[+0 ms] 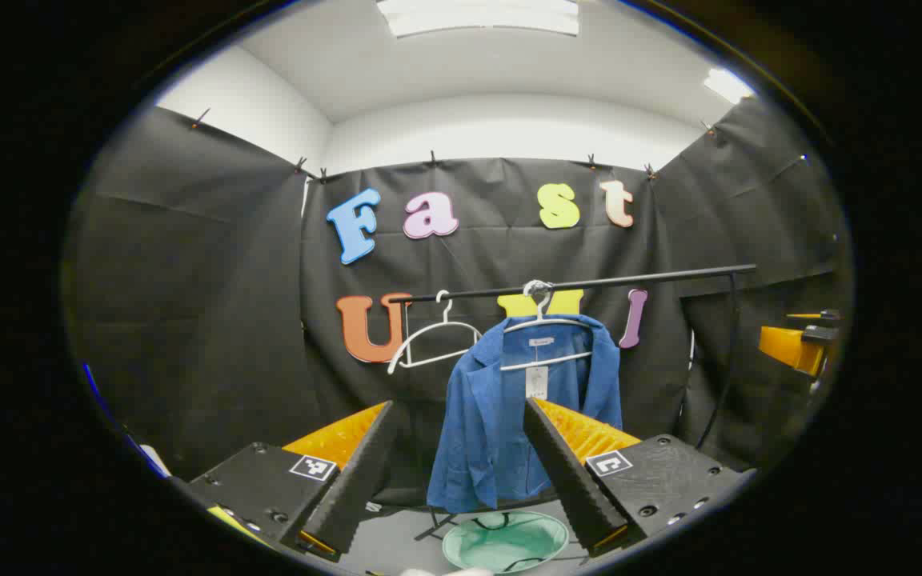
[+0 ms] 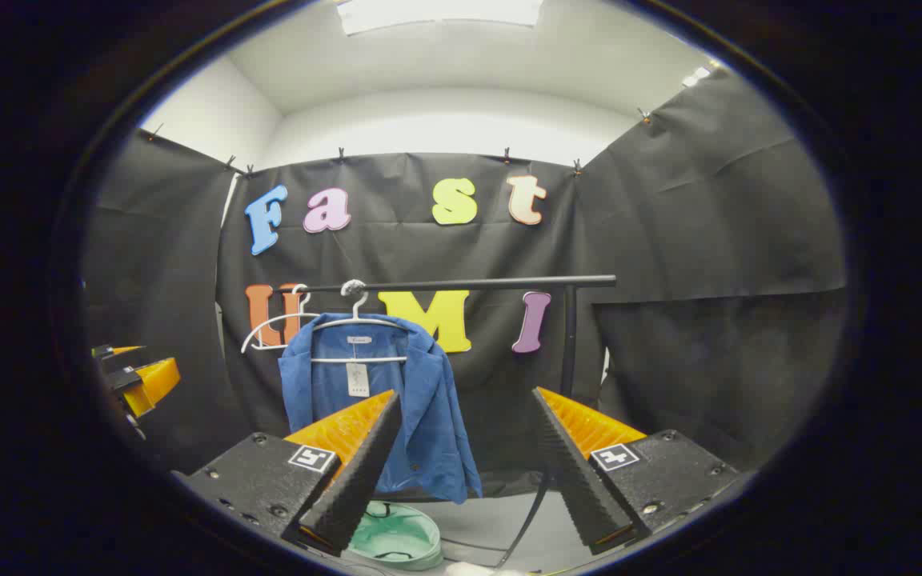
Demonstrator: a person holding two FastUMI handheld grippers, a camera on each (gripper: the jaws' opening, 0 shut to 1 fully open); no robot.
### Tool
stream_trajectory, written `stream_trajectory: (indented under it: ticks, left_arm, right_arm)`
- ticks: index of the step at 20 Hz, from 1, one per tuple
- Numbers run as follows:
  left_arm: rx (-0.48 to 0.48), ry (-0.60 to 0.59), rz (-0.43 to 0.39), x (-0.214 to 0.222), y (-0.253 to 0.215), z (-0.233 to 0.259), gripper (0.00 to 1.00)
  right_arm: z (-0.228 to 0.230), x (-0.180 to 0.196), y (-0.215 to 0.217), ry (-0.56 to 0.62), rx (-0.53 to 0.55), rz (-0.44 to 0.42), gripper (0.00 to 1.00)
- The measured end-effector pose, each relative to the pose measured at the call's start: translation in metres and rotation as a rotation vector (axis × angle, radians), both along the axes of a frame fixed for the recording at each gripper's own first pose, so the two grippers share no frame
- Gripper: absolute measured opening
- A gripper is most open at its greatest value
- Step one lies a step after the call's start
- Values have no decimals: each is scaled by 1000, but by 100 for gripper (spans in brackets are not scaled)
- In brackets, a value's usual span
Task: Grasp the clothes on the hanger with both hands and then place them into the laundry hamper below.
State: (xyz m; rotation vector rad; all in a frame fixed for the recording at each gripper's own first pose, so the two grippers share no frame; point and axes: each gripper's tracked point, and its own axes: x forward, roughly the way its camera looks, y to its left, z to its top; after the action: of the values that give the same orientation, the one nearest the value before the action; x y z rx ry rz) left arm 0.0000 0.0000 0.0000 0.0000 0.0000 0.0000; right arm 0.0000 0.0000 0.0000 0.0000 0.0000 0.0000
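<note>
Hanging blue jacket [image 1: 501, 408], black-draped booth.

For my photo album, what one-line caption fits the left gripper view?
Open left hand-held gripper faces a blue jacket hanging on a white hanger, with a green hamper below.

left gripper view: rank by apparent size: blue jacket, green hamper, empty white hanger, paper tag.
1. blue jacket
2. green hamper, partly cut off by the gripper finger
3. empty white hanger, a thin outline, so close to the hamper; unsure
4. paper tag

Jacket [image 1: 501, 416] hangs on rail [image 1: 589, 283], hamper [image 1: 505, 541] on floor below.
</note>
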Motion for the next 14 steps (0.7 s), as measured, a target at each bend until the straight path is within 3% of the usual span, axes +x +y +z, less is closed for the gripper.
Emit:
stream_trajectory:
  ticks: [14]
  left_arm:
    - [0,21,6,2,19,-14,98]
  right_arm:
    - [-13,2,16,13,-16,-8,99]
